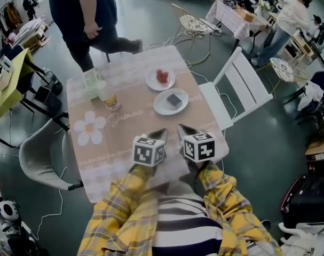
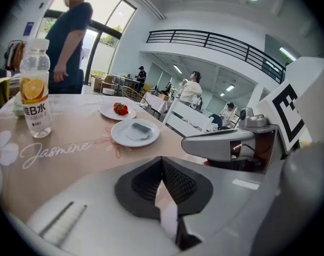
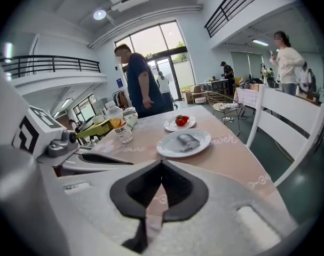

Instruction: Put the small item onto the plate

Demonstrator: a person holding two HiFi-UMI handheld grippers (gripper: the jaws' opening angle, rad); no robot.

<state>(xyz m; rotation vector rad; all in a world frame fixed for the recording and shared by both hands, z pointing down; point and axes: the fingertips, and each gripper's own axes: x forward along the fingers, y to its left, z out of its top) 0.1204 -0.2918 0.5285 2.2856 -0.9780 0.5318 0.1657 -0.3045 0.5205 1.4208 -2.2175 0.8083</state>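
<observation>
Two white plates stand on the pink tablecloth. The nearer plate [image 1: 163, 108] [image 2: 119, 136] [image 3: 167, 149] holds a flat grey item [image 1: 174, 100] [image 2: 141, 127] [image 3: 186, 140]. On the farther plate [image 1: 152, 83] [image 2: 105, 112] [image 3: 170, 127] lies a small red item [image 1: 162, 76] [image 2: 120, 109] [image 3: 181, 120]. My left gripper [image 1: 163, 133] [image 2: 162, 159] and right gripper [image 1: 181, 127] [image 3: 162, 163] hover side by side over the table's near edge, short of the nearer plate. Both are shut with nothing between their pads.
A juice bottle [image 1: 109, 97] [image 2: 34, 87] and a pale green container [image 1: 91, 83] stand at the table's left. A white chair [image 1: 242, 84] stands to the right, a grey chair [image 1: 39, 156] to the left. A person in dark clothes [image 1: 89, 20] stands beyond the far edge.
</observation>
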